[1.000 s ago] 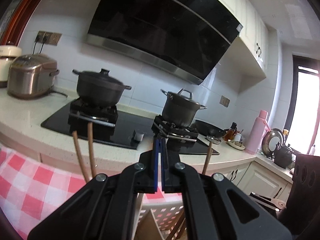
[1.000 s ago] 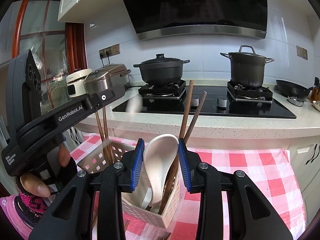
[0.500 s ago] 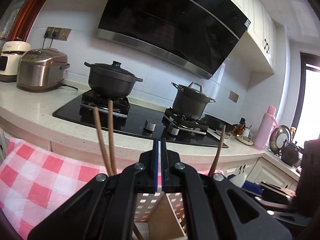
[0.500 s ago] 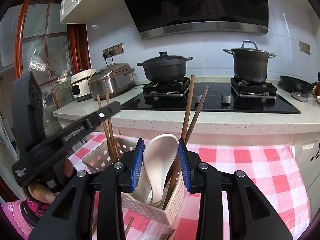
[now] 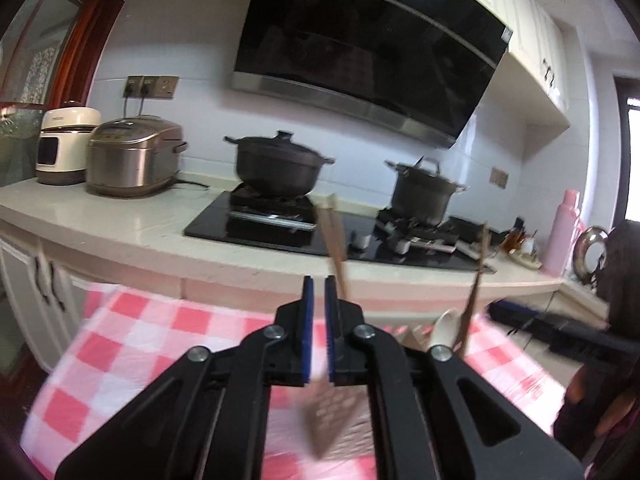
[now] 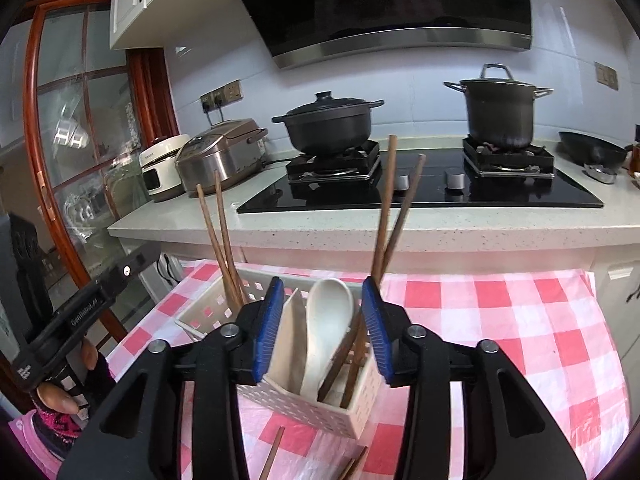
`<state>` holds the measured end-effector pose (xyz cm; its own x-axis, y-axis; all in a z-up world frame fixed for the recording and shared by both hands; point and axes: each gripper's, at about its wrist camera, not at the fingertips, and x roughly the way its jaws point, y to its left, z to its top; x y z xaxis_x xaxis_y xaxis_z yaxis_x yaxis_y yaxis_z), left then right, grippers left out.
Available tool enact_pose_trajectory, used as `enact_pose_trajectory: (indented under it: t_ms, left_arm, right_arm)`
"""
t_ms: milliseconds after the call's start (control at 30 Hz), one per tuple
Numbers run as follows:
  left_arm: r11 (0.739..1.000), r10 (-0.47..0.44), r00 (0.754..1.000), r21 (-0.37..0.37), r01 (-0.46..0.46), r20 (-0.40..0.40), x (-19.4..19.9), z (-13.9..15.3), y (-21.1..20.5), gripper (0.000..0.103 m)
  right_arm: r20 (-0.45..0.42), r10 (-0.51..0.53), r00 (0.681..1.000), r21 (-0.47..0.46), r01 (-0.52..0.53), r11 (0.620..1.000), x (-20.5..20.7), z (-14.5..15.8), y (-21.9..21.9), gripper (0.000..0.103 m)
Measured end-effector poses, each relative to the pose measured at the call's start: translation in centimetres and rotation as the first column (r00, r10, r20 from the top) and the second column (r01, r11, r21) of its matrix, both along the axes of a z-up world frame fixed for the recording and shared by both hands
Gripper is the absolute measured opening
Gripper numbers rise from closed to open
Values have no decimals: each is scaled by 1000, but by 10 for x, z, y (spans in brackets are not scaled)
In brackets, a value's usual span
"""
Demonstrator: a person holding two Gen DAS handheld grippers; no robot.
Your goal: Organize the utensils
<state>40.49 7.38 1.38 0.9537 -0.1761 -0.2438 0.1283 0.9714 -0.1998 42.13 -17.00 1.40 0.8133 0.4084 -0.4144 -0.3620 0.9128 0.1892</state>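
Observation:
A white perforated utensil basket stands on the pink checked tablecloth. It holds a white ceramic spoon and two pairs of brown chopsticks, one at the left and one at the right. My right gripper is open, its blue pads either side of the spoon without touching it. My left gripper is nearly shut and empty, left of the blurred basket and chopsticks. It also shows in the right wrist view. More chopsticks lie on the cloth.
Behind the table runs a counter with a black hob, two dark pots, a rice cooker and a pan. A pink flask stands at the far right in the left wrist view.
My left gripper has swung left, away from above the basket, so basket and chopsticks now sit to its right. My right gripper has pulled back slightly, still open around the spoon.

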Motion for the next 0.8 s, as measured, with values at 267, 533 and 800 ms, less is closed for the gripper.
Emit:
enact_pose_trajectory:
  t_ms: [267,533,800]
  left_arm:
    - [999,15,995,41,-11,-98,21,-29,40,28]
    - [988,-108,960,81,133,-258,78,-72,53,39]
    - [964,-225,912,60,261,-343,131,-96,45,38]
  right_arm:
    - [-9,-50,999,9,50,999,-21,-5,-16,41]
    - [-13,-121,993,28,121,992,-37,-12,-34,41]
    - [-41,-219,975,25,220,975,-42,-21,-44,41]
